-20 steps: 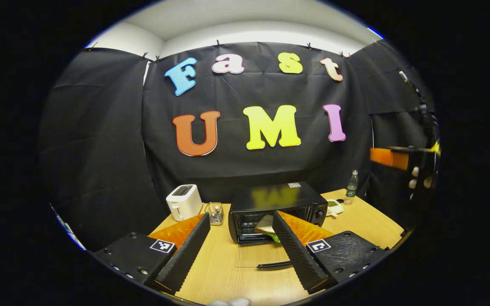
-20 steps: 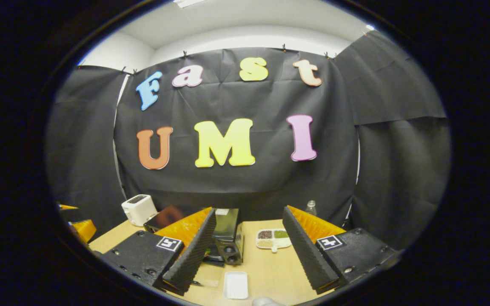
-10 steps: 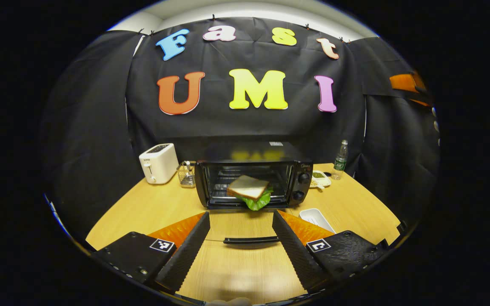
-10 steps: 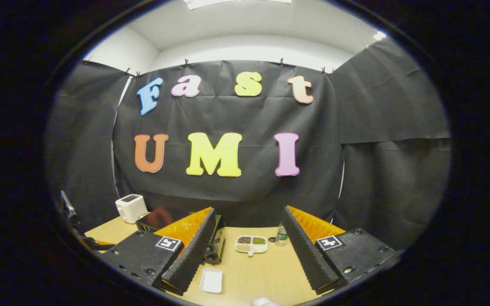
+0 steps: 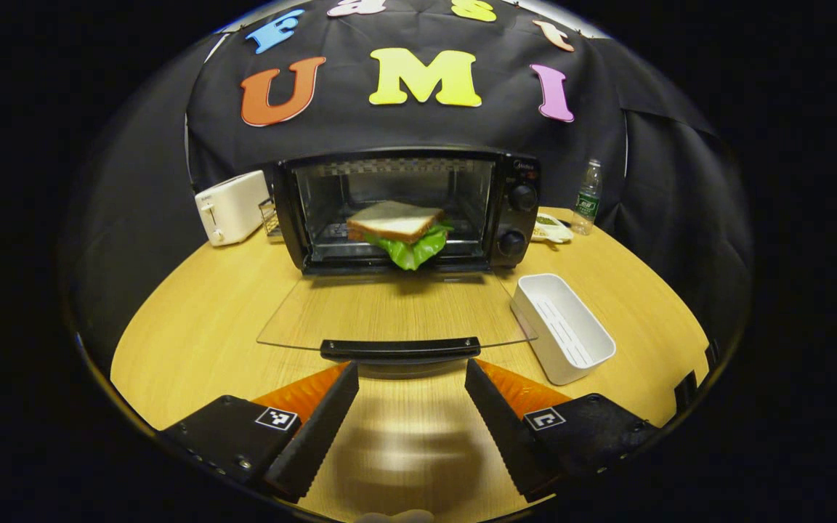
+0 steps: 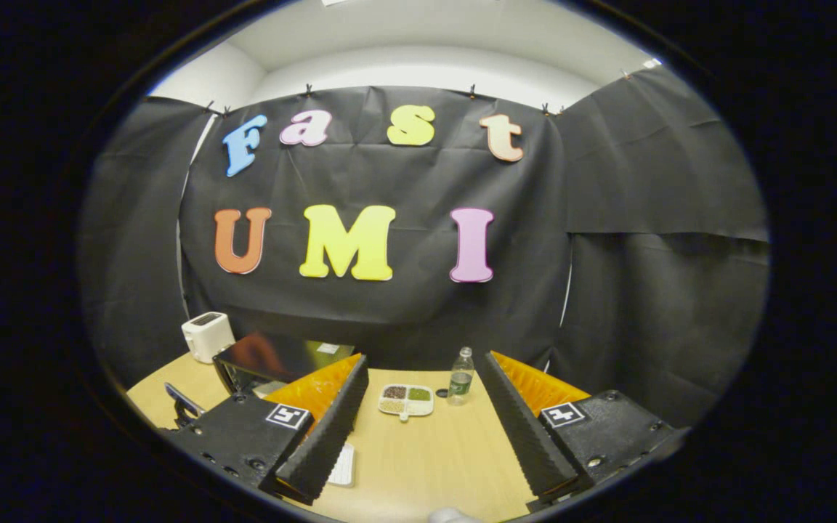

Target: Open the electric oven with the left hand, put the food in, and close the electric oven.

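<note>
Left gripper view — contents as seen along the fingers:

Left gripper: fingers spread wide apart, nothing between them, poised low over the wooden table just short of the oven door's handle, not touching it.

Electric oven: black, standing at the middle of the table, two knobs on its right-hand panel. Its glass door is folded fully down and lies flat, nearly level with the tabletop; the black handle runs along the door's near edge.

Sandwich: white bread with a green lettuce leaf hanging from under it, resting inside the oven cavity on the rack, toward the front; the leaf droops at the front lip of the opening.

White tray: rectangular, empty, on the table just beside the door's right edge.

White toaster: left of the oven, near the back wall. A small wire holder shows between toaster and oven, partly hidden.

Plastic bottle: upright, right of the oven at the back. A small dish lies between bottle and oven.

Right gripper view — contents:

Right gripper: fingers likewise wide apart and holding nothing, raised above the table's right half, well away from the oven.

Oven top visible at lower left behind the left finger; toaster beyond it.

Divided dish with dark, pale and green fillings, and the bottle upright just beside it, both seen between the fingers
</note>
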